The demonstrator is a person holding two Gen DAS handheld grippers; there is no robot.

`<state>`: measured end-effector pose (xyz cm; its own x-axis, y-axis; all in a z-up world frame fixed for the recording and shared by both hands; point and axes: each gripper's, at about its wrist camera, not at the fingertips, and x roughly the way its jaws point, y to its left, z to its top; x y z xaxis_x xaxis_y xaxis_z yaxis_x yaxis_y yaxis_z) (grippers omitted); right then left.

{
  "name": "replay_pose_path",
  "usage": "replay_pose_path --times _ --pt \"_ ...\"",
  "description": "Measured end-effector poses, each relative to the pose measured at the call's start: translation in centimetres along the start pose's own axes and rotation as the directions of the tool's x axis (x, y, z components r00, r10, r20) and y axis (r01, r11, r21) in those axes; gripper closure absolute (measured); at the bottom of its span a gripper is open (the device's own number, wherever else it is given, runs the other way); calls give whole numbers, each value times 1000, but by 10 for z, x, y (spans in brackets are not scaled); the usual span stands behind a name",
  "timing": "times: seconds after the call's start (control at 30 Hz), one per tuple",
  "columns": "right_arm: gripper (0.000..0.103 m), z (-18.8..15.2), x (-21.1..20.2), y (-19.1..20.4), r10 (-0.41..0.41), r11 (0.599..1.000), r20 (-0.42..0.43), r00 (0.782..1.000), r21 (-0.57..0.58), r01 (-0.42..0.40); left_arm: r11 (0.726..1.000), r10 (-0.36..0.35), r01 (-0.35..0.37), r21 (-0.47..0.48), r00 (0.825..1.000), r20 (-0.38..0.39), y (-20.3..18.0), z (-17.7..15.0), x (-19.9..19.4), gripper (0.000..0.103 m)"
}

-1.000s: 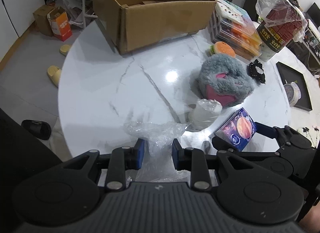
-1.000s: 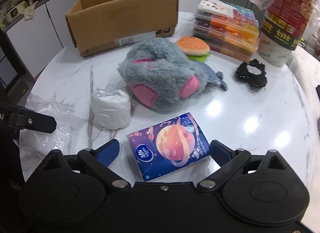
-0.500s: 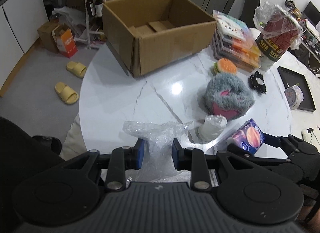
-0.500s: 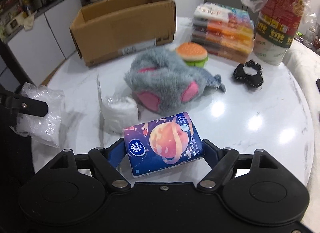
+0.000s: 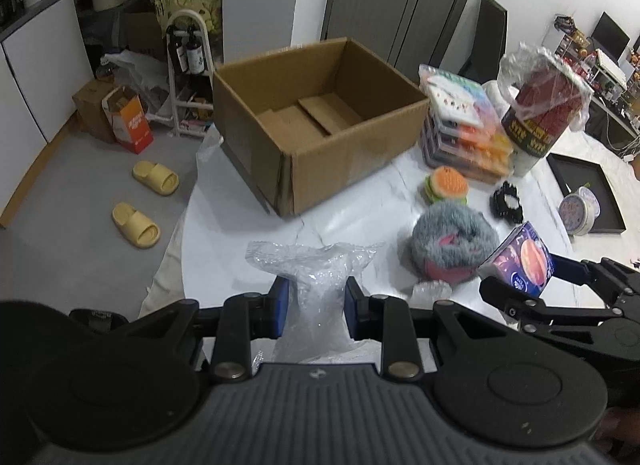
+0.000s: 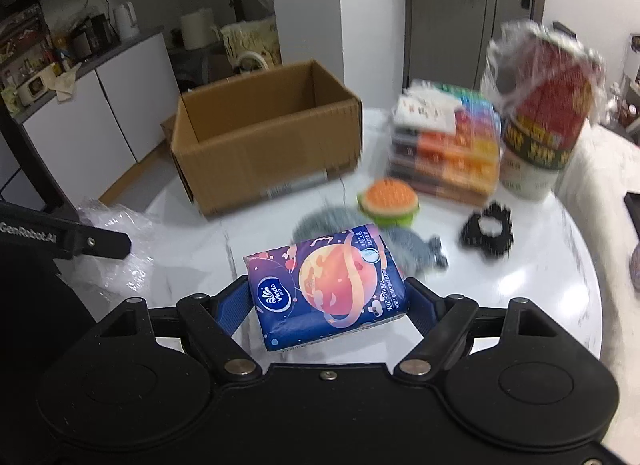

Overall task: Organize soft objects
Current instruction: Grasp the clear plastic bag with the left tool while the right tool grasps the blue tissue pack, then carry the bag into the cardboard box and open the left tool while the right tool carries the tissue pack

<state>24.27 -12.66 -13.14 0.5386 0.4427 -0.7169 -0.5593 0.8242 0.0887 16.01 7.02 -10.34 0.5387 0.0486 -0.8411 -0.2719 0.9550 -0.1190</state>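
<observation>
Left wrist view: the left hand-held gripper [image 5: 313,307] pinches a crinkly plastic bag [image 5: 312,285], light and slippery, above the surface [image 5: 360,221]. Right wrist view: the right hand-held gripper [image 6: 326,299] clamps a soft tissue pack [image 6: 326,285] by its short ends, near the cardboard box [image 6: 264,145].

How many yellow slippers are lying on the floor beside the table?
2. One slipper lies farther away, near the white bottle rack; the other slipper lies nearer, beside the table's edge. More may be hidden.
</observation>
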Motion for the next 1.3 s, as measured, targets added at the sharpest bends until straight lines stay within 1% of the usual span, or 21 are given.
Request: replay_pose_path --times 0.3,0.6,0.97,1.23,1.3 --pt "25 32 -12 4 3 1000 59 998 1 -3 1000 16 -16 11 999 48 5 24 -9 76" --pt "25 55 -14 1 12 1000 91 996 -9 -11 1000 22 -23 21 997 76 3 46 -8 76" --pt "25 82 -1 3 32 999 93 995 -24 -30 999 40 -42 17 994 102 5 81 3 76" --pt "25 100 15 8 38 999 85 996 -32 -36 998 55 -56 4 992 112 11 112 21 76" --pt "25 105 20 9 38 999 81 996 -32 -35 999 48 -48 0 993 108 12 117 26 76"
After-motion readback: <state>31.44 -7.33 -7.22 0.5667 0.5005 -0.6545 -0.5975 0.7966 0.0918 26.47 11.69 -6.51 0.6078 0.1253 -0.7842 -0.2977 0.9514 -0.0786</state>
